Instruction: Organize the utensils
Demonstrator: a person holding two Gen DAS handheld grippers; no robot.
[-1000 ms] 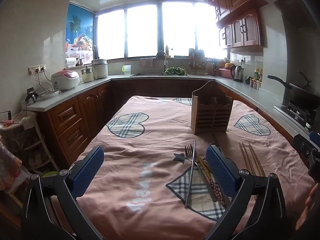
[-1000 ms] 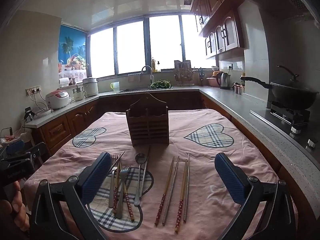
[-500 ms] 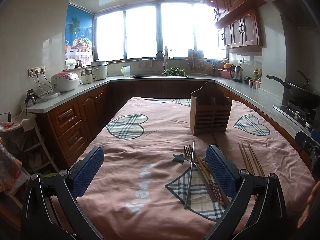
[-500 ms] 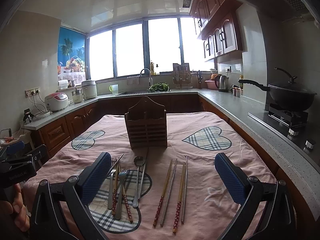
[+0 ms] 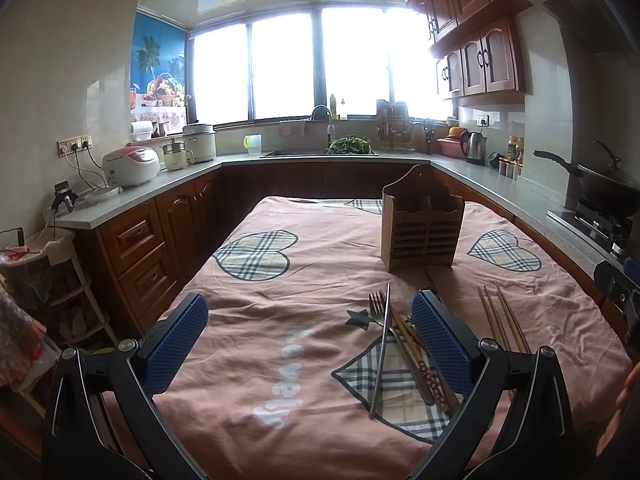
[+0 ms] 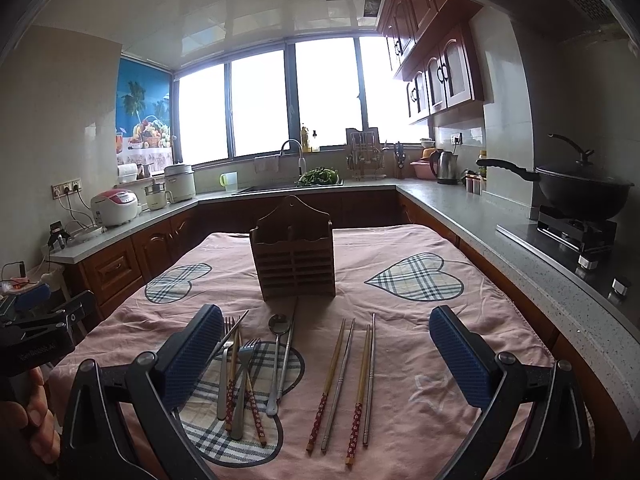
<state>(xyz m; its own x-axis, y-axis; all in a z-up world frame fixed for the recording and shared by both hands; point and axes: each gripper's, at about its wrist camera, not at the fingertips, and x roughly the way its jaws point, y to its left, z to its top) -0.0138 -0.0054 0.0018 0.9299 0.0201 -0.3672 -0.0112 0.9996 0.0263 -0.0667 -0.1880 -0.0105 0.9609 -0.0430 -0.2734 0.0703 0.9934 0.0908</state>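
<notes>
While chopsticks (image 6: 347,380) lie between its pads — right hand-held gripper (image 6: 326,356) gapes.

Both wrist cameras look forward from low over the near end of the cloth-covered worktop (image 6: 400,240) toward the far window, the left one set further left, and both take in the wooden utensil holder (image 5: 422,232) and the cutlery (image 6: 240,368) lying close in front.

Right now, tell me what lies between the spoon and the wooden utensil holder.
In the right wrist view, only bare pink tablecloth separates the spoon from the wooden utensil holder; a metal chopstick runs alongside the spoon toward the holder.
</notes>
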